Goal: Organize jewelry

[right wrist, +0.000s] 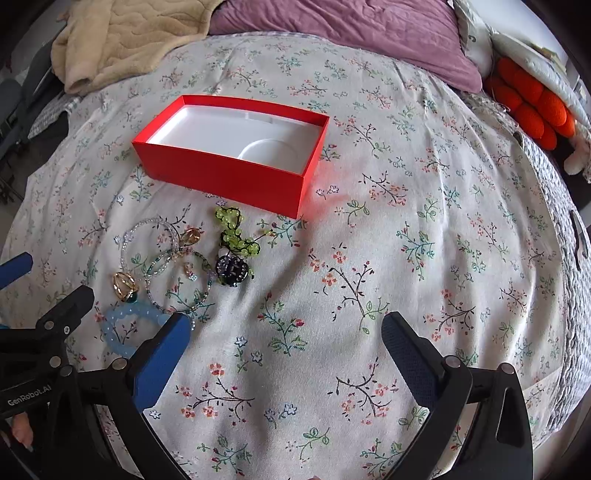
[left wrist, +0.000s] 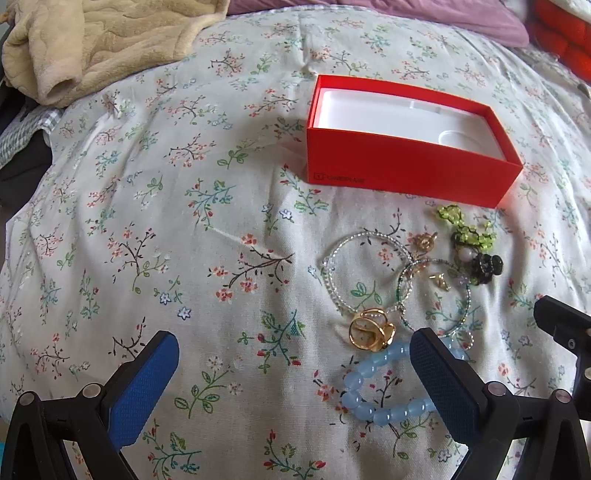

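On the bed, jewelry (left wrist: 406, 280) lies beside the left tongs (left wrist: 291, 373).
Both tongs released; blue bracelet (left wrist: 380, 391) touches the left's right finger, red box (left wrist: 406, 173) beyond; right tongs (right wrist: 284, 354) farther.

A floral bedsheet (right wrist: 406, 258), pale with small sprigs of pink, blue and green flowers, covers the bed and lies in soft creases. At the far left edge a beige fleece blanket (right wrist: 129, 37) sits crumpled on the sheet. Beside it, along the far side, lies a mauve quilted pillow (right wrist: 351, 33). At the far right, a cluster of orange plush lumps (right wrist: 532, 107) rests against white fabric (right wrist: 524, 55).
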`<state>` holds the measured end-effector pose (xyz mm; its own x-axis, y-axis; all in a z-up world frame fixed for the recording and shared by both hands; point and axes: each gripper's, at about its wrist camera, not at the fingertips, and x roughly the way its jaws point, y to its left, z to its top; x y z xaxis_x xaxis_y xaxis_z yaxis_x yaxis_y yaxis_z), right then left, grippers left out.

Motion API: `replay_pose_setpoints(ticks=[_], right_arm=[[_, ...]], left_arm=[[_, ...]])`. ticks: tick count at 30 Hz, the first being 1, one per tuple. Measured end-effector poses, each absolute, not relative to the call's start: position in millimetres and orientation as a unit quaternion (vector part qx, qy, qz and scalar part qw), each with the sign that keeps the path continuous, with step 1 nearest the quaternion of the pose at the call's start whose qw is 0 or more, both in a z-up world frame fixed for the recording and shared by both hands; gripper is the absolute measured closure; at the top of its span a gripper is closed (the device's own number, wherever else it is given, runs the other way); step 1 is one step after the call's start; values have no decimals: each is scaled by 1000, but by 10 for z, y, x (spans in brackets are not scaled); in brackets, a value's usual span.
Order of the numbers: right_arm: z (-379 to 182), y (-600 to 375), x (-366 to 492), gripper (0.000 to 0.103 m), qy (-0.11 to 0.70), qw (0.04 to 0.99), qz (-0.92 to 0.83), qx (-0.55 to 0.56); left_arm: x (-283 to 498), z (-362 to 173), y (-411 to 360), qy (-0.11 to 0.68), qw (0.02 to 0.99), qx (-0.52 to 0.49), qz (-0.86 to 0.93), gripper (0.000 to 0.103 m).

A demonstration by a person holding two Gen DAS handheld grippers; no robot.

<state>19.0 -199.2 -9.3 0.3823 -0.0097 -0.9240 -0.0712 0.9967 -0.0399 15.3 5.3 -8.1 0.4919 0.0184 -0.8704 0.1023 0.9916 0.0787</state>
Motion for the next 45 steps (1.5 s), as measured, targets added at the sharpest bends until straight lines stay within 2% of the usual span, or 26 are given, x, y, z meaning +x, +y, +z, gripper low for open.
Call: replay_pose_setpoints(ticks=[8,20,24,31,36,38,42,45], right_arm=[[-62,-2022,208,0,549,835,23,-29],[49,-2229,448,0,561,821,81,59],[-31,-2298,585,1,575,806,104,95],[-261,-2351,728,20,604,769,129,162],[-384,-2156,670,27,618,749,164,173],[-439,-2070,637,32,624,743,171,171],[-569,-1931,597,55,637,736,169,158],[-656,-1820,606,61,634,745,157,134]], left_arm=[[214,-60,81,511,857,54,-36,0],[542,-78,299,541,835,6,-95,1],[677,-203,311,559,818,-22,-131,10],[851,-400,231,581,794,-60,-169,29],[936,-526,155,590,788,-49,-165,51],[962,-569,126,591,790,-41,-158,57],[984,-576,74,586,795,-21,-152,71],[979,-582,32,584,797,-9,-152,73]])
